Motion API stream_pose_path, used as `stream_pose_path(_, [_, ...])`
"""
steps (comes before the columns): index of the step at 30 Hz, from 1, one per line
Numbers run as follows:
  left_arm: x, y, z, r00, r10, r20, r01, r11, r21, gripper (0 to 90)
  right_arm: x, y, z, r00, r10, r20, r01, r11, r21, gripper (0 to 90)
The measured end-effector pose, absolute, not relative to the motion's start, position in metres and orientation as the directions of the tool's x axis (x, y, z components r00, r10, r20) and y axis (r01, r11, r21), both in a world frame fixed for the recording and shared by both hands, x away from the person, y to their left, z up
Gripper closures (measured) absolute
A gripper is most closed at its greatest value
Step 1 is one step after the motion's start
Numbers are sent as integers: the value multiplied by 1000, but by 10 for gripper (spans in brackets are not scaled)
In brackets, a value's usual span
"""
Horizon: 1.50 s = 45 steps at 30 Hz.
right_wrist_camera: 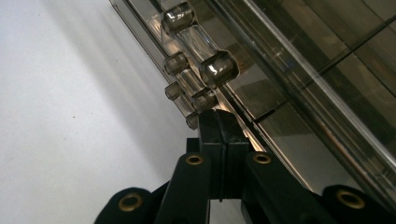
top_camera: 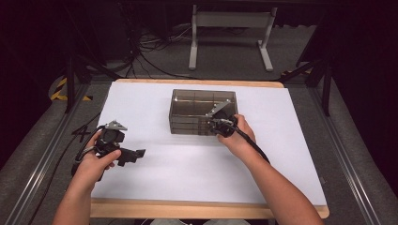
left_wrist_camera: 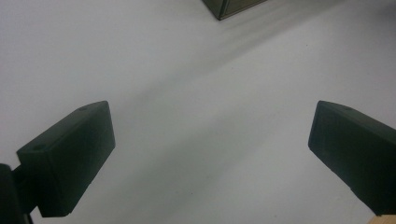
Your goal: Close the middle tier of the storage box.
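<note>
From the high view, a person's two forearms reach onto a worktop (top_camera: pixel 155 187) covered in white paper, each hand holding a black gripper. The right gripper (top_camera: pixel 217 125) sits against the near front face of a smoky, see-through plastic drawer box (top_camera: pixel 197 101), which stands at the middle of the far half of the worktop. The left gripper (top_camera: pixel 133 154) rests well apart from the box, low over the paper near the left edge, pointing toward the right. In the left gripper view, its fingers (left_wrist_camera: pixel 70 158) are spread wide with only bare white paper between them; a corner of the drawer box (left_wrist_camera: pixel 231 7) shows far ahead, beyond the fingertips. In the right gripper view, the fingers (right_wrist_camera: pixel 224 140) are pressed together, their tips up against the box front (right_wrist_camera: pixel 289 93) just below a row of clear cylindrical drawer handles (right_wrist_camera: pixel 198 56); whether anything is pinched between the tips cannot be told.
</note>
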<state>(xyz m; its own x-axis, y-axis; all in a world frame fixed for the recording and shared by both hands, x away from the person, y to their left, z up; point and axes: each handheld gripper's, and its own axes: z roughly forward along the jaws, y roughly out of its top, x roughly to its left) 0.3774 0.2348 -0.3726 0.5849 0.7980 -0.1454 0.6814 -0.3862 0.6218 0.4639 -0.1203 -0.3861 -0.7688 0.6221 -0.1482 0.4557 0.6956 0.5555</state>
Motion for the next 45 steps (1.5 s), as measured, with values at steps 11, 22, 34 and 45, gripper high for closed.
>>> stream_pose_path(11, [377,235,-373,585,798,-143,682,-389,620,12,463,-121,-385,-773,617,-143,452,695,559,900])
stream_pose_path(22, [375,237,-373,582,801,-141,684,-389,617,12,459,-127,-377,-783,610,-121,450,689,568,886])
stream_pose_path(34, [372,237,-375,579,804,-137,687,-391,613,12,449,-134,-364,-807,580,-110,425,700,574,830])
stream_pose_path(45, [370,237,-376,580,803,-133,689,-397,607,12,440,-145,-353,-833,550,-56,419,694,586,721])
